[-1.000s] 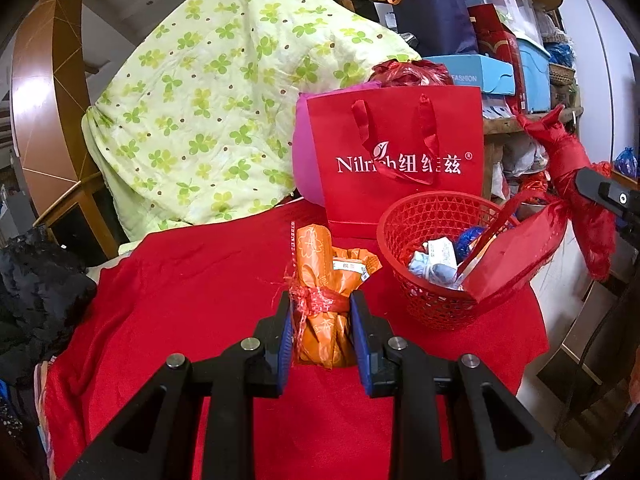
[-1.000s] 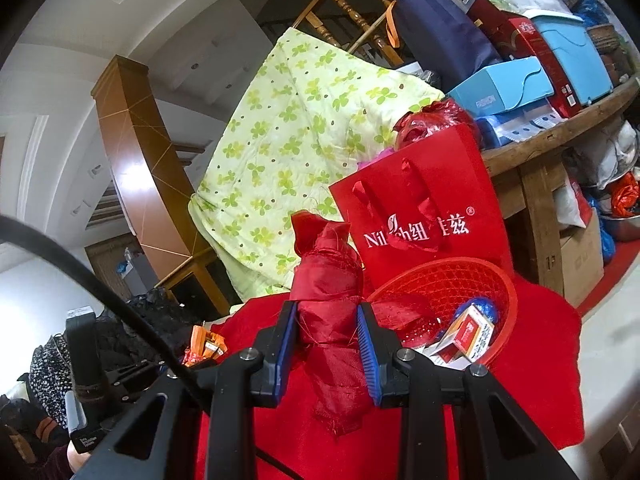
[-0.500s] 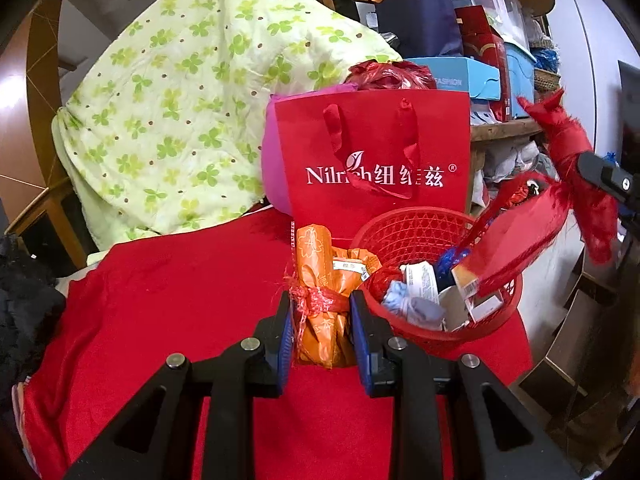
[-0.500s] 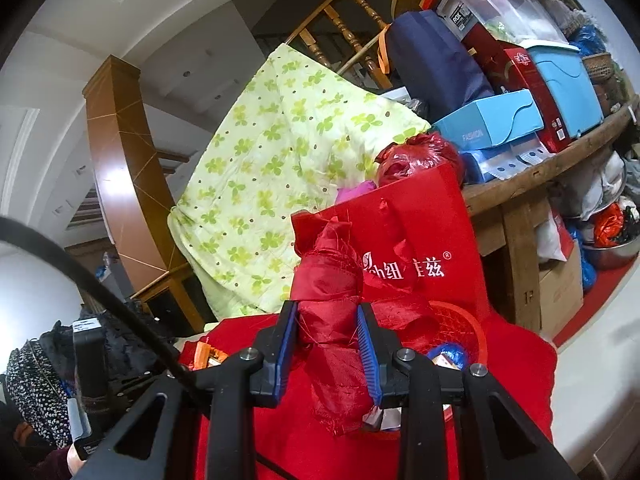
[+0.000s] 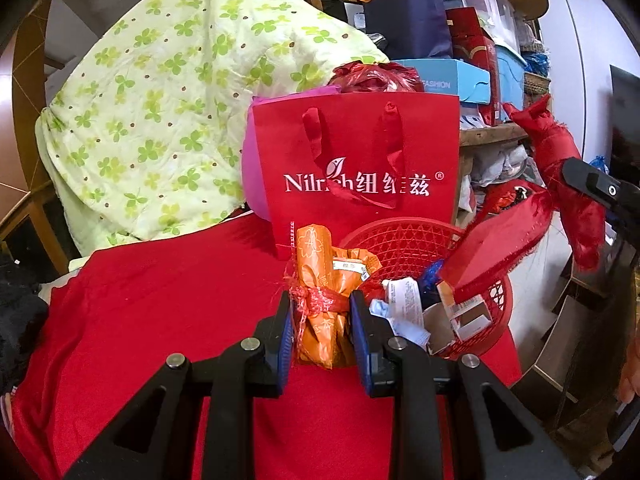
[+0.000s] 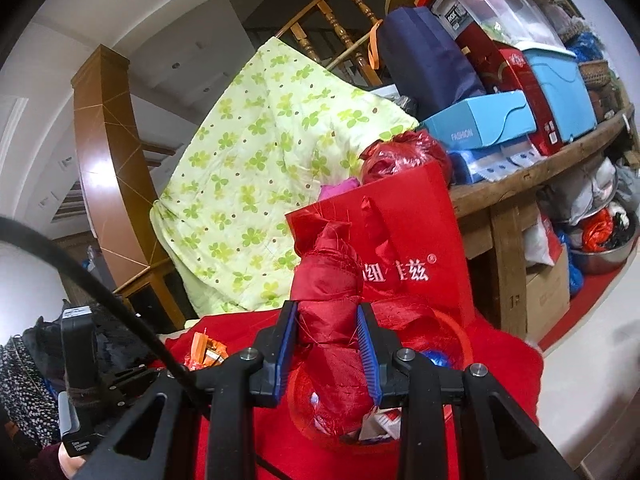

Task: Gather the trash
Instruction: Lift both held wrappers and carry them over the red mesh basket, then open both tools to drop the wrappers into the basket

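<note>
The left gripper (image 5: 320, 328) has carried its orange wrapper bundle (image 5: 324, 304), jaws clenched on it, closer to the red basket (image 5: 404, 236), now just left of the rim. The right gripper (image 6: 327, 344), jaws clamped on a red cloth wad (image 6: 328, 308), has risen above the basket. Both pieces look ready to drop in with the trash already there.

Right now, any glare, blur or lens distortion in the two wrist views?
Left wrist view: strong fisheye bending with dark corners, sharp on the orange wrapper bundle in the left claw. Right wrist view: same bending, glare on the wooden pillar, blown-out white at left edge, red cloth sharp.
</note>
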Demonstrator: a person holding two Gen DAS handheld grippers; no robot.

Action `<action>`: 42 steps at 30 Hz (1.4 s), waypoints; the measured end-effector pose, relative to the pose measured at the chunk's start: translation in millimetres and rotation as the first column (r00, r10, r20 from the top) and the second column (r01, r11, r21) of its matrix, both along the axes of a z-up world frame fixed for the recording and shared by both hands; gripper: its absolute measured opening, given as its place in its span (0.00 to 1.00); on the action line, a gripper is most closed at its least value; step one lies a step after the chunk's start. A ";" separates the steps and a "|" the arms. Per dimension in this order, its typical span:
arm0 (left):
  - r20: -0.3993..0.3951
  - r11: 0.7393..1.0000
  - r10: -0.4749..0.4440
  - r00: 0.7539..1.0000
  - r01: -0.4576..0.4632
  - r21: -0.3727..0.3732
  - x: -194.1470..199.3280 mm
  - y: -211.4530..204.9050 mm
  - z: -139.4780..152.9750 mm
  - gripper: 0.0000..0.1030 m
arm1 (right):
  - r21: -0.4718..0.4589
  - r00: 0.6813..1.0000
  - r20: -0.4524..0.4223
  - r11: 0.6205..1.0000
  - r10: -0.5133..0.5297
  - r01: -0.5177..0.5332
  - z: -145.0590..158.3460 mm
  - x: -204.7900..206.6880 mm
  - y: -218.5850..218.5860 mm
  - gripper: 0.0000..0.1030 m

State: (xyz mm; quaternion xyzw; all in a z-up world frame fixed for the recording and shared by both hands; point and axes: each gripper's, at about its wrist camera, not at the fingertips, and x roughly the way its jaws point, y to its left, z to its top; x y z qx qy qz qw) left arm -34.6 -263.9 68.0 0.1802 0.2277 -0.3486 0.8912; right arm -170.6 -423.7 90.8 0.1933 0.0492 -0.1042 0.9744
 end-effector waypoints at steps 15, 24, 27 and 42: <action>-0.081 0.989 -0.129 0.988 0.123 -0.082 19.1 -32.2 -3.4 0.28 | -0.062 0.994 -0.022 0.993 -0.106 0.105 2.8 11.5 -16.9 0.31; -0.104 0.986 -0.155 0.982 0.148 -0.074 22.4 -57.3 -19.5 0.28 | -0.038 0.989 -0.040 0.990 -0.141 0.139 -9.4 16.2 -40.3 0.31; -0.106 0.986 -0.163 0.981 0.157 -0.062 23.1 -65.6 -24.4 0.28 | -0.026 0.987 -0.050 0.988 -0.152 0.151 -15.8 18.8 -47.7 0.31; -0.145 0.981 -0.188 0.971 0.181 -0.063 46.5 -79.4 -49.5 0.28 | -0.003 0.985 -0.124 0.993 -0.118 0.118 -47.7 64.6 -60.0 0.32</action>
